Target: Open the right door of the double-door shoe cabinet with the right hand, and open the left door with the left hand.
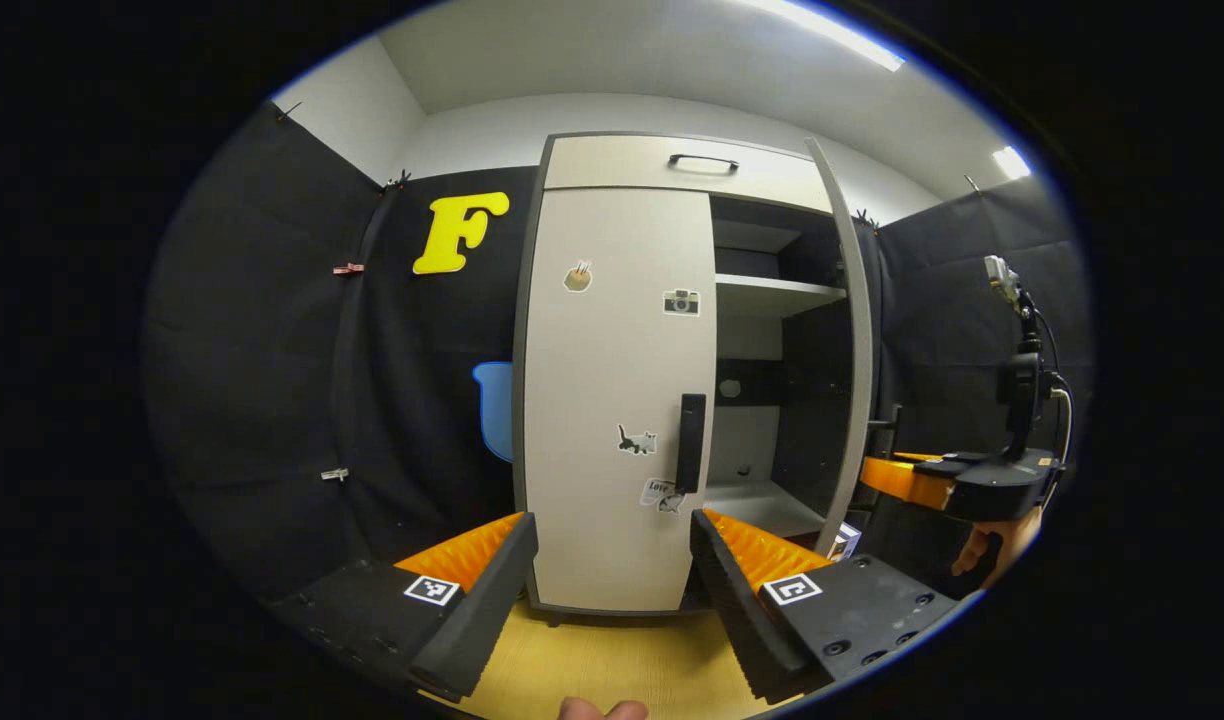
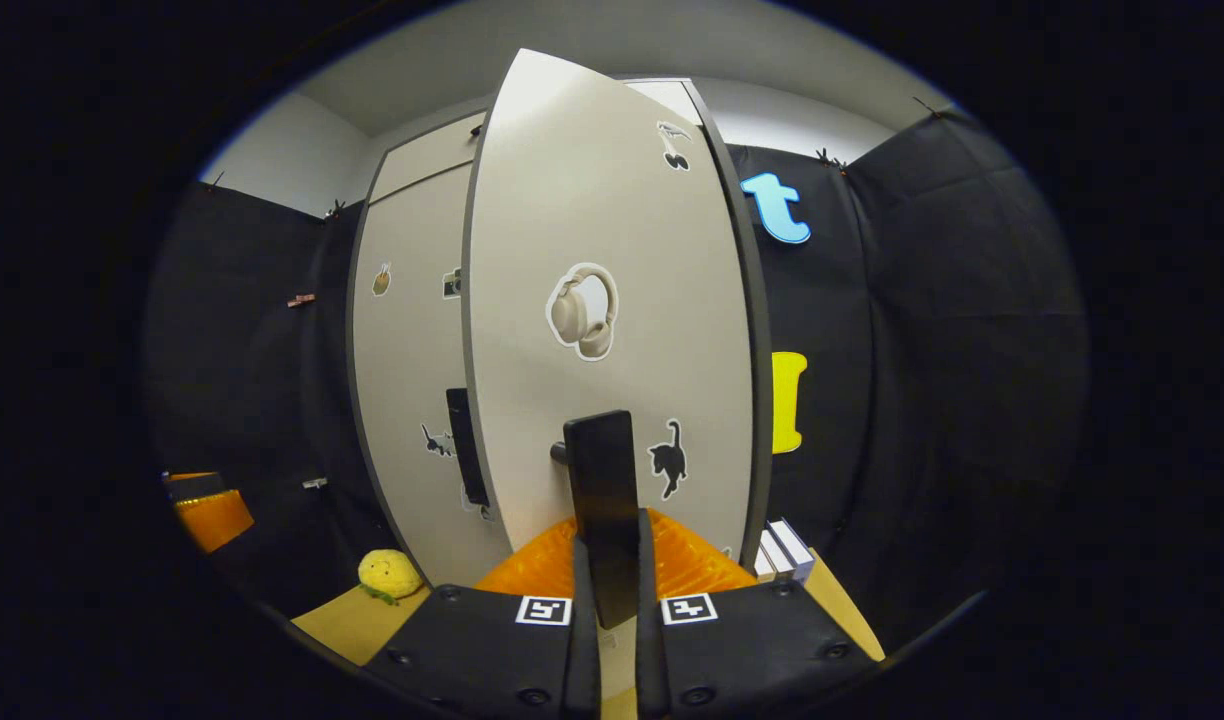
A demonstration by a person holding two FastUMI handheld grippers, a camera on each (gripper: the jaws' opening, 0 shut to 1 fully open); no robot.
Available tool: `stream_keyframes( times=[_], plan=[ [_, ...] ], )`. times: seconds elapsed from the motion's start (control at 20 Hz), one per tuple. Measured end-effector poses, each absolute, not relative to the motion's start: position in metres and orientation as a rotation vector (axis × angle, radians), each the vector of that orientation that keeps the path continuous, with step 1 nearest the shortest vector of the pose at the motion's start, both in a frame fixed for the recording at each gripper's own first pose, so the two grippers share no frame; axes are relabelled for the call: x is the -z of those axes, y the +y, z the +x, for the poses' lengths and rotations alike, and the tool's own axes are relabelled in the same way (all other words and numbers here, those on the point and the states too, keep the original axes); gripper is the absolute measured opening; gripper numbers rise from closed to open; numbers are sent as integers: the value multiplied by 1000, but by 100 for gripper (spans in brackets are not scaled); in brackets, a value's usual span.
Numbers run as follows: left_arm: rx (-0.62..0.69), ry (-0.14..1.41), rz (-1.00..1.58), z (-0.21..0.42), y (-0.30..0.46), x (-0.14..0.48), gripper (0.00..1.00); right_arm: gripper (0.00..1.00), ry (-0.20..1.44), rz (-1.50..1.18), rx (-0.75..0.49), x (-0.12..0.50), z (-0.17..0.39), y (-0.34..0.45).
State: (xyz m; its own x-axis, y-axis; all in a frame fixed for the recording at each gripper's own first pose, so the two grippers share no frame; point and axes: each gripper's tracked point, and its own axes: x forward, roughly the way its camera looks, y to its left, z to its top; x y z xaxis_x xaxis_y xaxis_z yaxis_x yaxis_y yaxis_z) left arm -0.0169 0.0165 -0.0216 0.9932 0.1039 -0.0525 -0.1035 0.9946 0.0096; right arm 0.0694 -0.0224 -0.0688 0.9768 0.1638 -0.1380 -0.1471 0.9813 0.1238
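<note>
Shoe cabinet (image 1: 612, 160) sits dead ahead in the left gripper view: right door (image 1: 857, 340) is swung out with the shelves showing, while the left door (image 1: 602, 400) is shut flat. Your left gripper (image 1: 612, 560) is spread wide, aimed near the left handle (image 1: 690, 442) but not touching it, so that half's left to do. Right gripper view: your right gripper (image 2: 607, 590) is pinched on the right handle (image 2: 602, 500), with the right door (image 2: 612, 300) angled open, so I'd call that half basically done.

Open floor (image 1: 612, 660) before shut left door (image 1: 612, 400), seemingly unobstructed.
</note>
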Motion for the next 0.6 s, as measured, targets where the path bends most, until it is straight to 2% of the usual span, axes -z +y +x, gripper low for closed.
stream_keyframes(
  times=[0.55, 0.6],
  plan=[
    [-67, 59, 27, -11, 1, 23, 94, 17, 135, 38, -52, 65, 53, -91],
    [-66, 59, 26, -10, -1, 22, 94, 13, 128, 36, -39, 63, 50, -99]
  ],
)
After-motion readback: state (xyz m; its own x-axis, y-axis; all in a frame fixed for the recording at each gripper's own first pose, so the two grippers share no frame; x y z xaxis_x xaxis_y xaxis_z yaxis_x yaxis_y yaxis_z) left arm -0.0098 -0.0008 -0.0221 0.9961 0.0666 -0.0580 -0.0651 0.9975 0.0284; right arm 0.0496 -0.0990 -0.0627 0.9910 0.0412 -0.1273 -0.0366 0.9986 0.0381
